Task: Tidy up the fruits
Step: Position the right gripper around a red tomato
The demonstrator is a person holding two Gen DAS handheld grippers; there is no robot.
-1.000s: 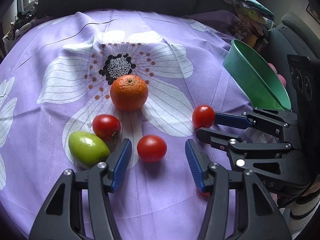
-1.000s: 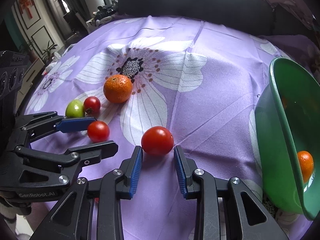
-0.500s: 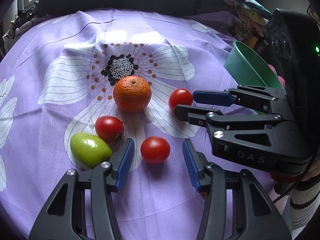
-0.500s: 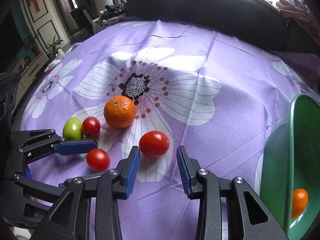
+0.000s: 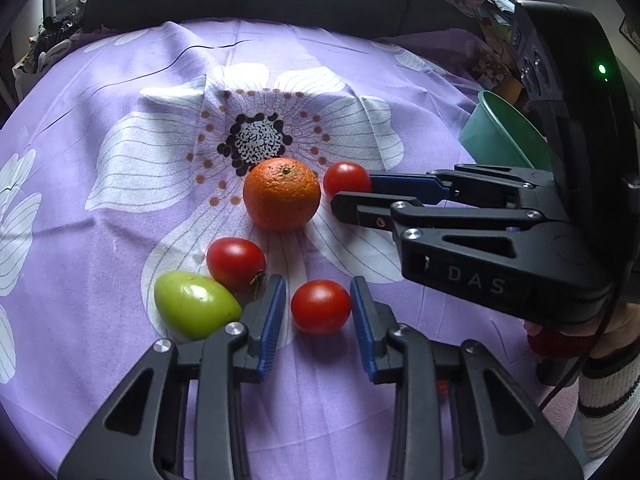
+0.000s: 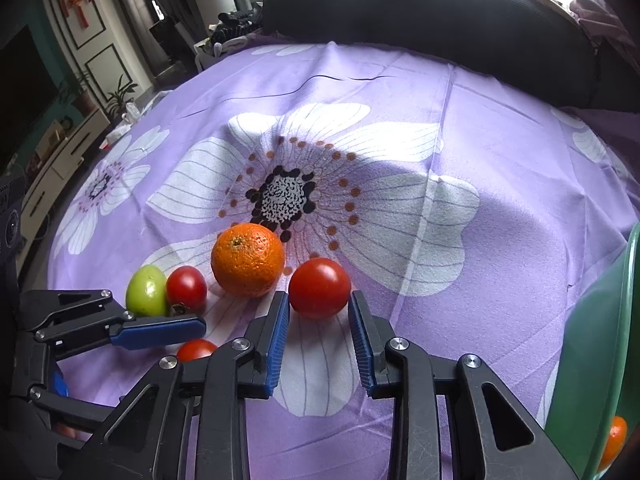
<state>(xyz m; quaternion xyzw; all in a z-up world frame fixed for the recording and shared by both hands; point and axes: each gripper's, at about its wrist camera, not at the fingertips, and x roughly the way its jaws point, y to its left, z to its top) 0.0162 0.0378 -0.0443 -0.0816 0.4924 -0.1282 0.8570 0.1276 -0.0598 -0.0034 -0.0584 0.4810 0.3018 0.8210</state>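
1. left gripper [image 5: 317, 284]: jaws just closed, pads snug on both sides of the small tomato [image 5: 320, 306], which rests on the purple cloth [image 5: 120, 80]. Looks like a grip set for a lift.
2. Green fruit [image 5: 196, 304] and stemmed tomato [image 5: 236, 264] touch each other just left of it, ungripped.
3. right gripper [image 6: 318, 298]: closed on a second tomato [image 6: 319, 288] just beside the orange [image 6: 248, 260], also on the cloth.
4. Green bowl [image 6: 600, 360] at far right, 1 orange fruit inside. Likely the drop target.
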